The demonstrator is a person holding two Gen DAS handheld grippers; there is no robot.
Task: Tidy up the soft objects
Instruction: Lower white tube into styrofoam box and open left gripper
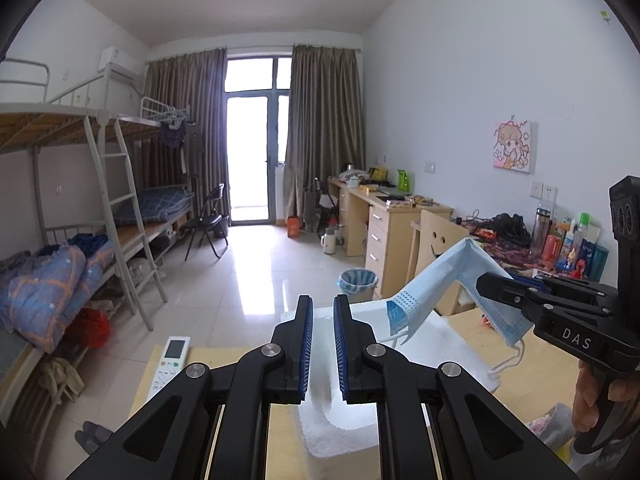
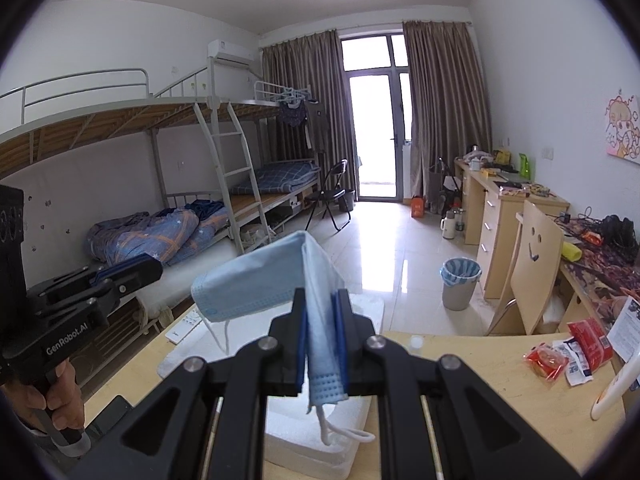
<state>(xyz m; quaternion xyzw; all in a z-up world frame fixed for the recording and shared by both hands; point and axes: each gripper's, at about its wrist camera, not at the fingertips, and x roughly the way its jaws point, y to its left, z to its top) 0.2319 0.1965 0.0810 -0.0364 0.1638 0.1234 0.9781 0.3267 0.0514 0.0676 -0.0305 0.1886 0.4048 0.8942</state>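
Note:
A light blue face mask (image 2: 276,280) is folded over and pinched between the pads of my right gripper (image 2: 320,300), held in the air above a white foam box (image 2: 340,436) on the wooden table. Its ear loops hang down. In the left wrist view the mask (image 1: 448,276) hangs from the right gripper (image 1: 486,282) at the right. My left gripper (image 1: 323,306) is open and empty, its jaws a small gap apart, over the foam box (image 1: 340,416). The left gripper shows at the left of the right wrist view (image 2: 148,268).
A white remote control (image 1: 170,364) lies on the table's left part. Red snack packets (image 2: 568,352) lie on the table at the right. A wooden chair with a smiley face (image 2: 536,268), a bin (image 2: 460,284), desks and bunk beds (image 2: 180,224) stand beyond.

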